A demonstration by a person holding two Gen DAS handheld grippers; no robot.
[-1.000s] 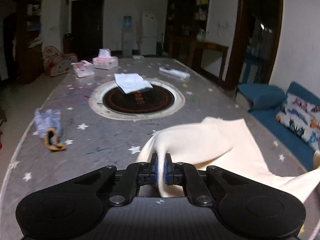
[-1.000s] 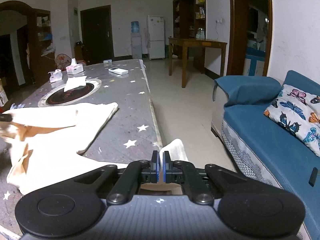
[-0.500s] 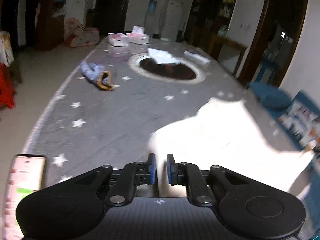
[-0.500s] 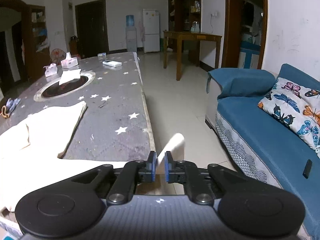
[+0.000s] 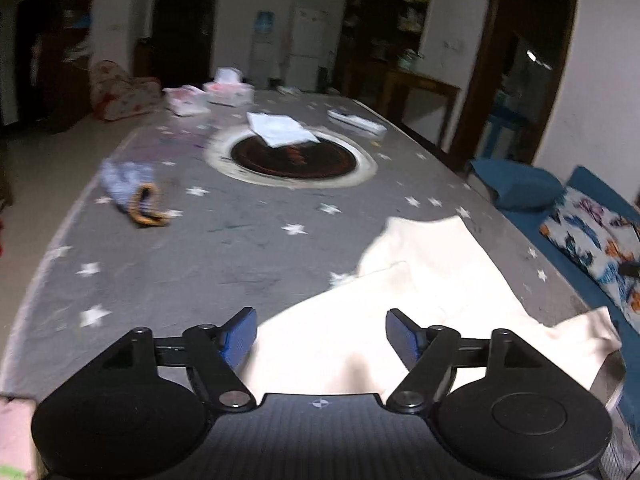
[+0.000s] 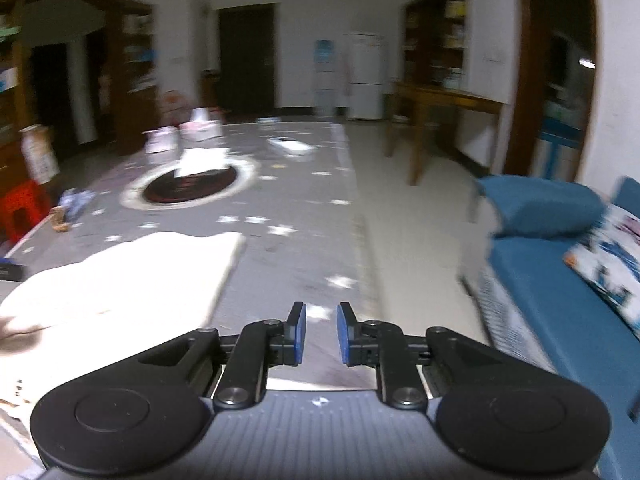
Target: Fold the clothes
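Note:
A cream garment (image 5: 420, 304) lies spread on the near right part of the grey star-patterned table (image 5: 240, 240). My left gripper (image 5: 321, 336) is open wide and empty, just above the garment's near edge. In the right wrist view the garment (image 6: 120, 280) lies to the left on the table (image 6: 296, 200). My right gripper (image 6: 321, 334) is open and empty, above the table's near right corner, beside the garment.
A small blue cloth with an orange band (image 5: 134, 188) lies at the table's left. A round dark inset (image 5: 292, 156) with white paper (image 5: 280, 128) sits mid-table, tissue boxes (image 5: 228, 90) behind. A blue sofa (image 6: 560, 280) with a patterned cushion (image 6: 612, 256) stands right.
Both grippers have opened and let go of the cream garment, which now lies on the table. The left opened wide; the right moved back over the table corner.

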